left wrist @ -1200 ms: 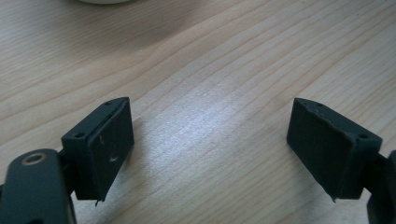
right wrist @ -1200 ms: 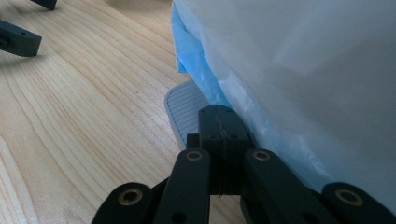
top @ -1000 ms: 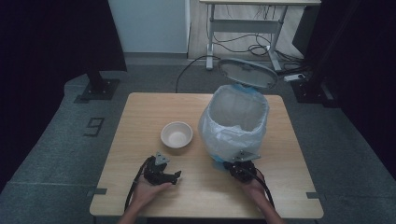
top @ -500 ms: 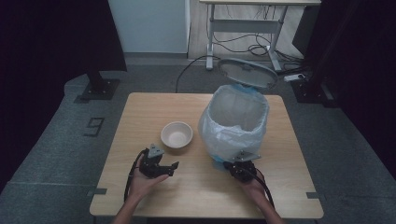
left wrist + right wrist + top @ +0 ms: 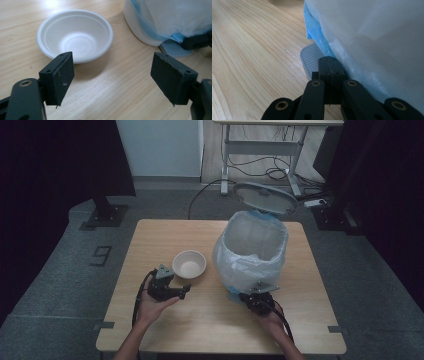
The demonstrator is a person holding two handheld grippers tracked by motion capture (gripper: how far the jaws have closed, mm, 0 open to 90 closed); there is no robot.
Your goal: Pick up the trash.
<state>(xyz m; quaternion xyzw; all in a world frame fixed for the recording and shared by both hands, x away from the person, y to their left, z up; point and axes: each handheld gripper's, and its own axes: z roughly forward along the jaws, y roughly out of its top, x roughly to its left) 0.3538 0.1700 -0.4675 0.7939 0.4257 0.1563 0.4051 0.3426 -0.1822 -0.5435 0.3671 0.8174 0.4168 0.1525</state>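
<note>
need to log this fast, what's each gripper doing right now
left gripper: open, nothing between the jaws, the white bowl just ahead.
right gripper: shut, tips on the pedal of the bin, holding nothing.

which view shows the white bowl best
The left gripper view: the white bowl sits close and sharp beyond the open left gripper, its inside visibly empty. The high view shows the bowl small but whole on the table, beside the lined bin. The right gripper view faces the bin's bag instead.

Matt white bowl (image 5: 74, 35) (paper-like, ringed), thin crinkly plastic liner (image 5: 255, 251), smooth pale wood-grain table (image 5: 200, 315).
</note>
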